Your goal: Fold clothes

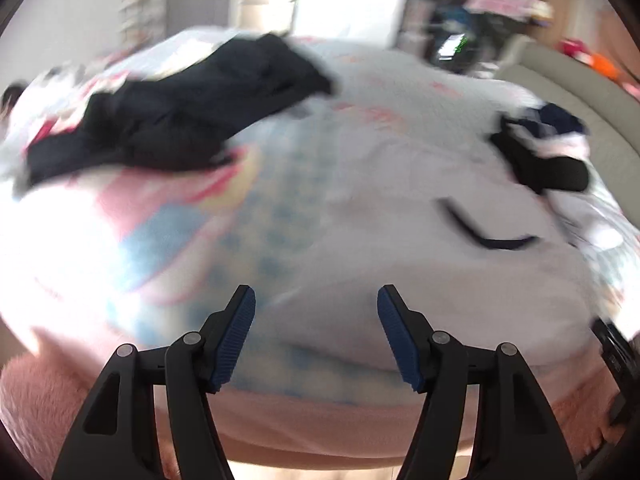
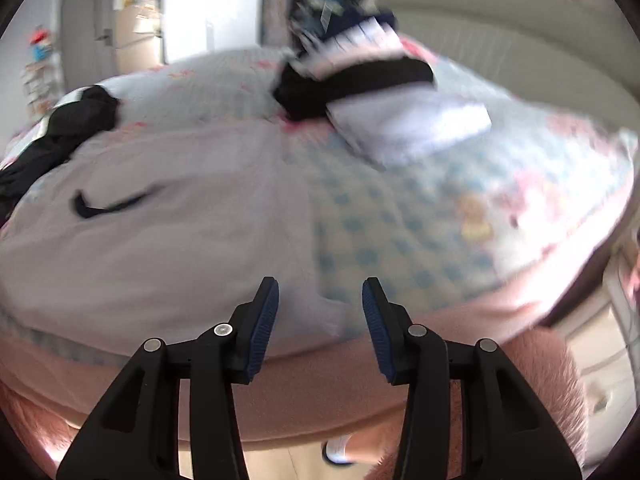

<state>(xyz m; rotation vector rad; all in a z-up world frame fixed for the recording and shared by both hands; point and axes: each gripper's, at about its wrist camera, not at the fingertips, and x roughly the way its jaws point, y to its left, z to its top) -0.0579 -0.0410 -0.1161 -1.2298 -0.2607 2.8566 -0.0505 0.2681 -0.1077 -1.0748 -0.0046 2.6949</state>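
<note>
A pale grey T-shirt with a dark swoosh logo lies spread flat on the bed. My left gripper hovers over the shirt's near left part, open, with nothing between its blue pads. My right gripper hangs over the shirt's near right edge, also open and empty. A crumpled black garment lies at the bed's far left. A stack of folded clothes sits at the far right, with a folded white piece beside it.
The bed cover is blue-checked with pink prints. A fluffy pink blanket hangs over the near edge. A grey padded headboard runs along the far right. A person's foot shows on the floor below.
</note>
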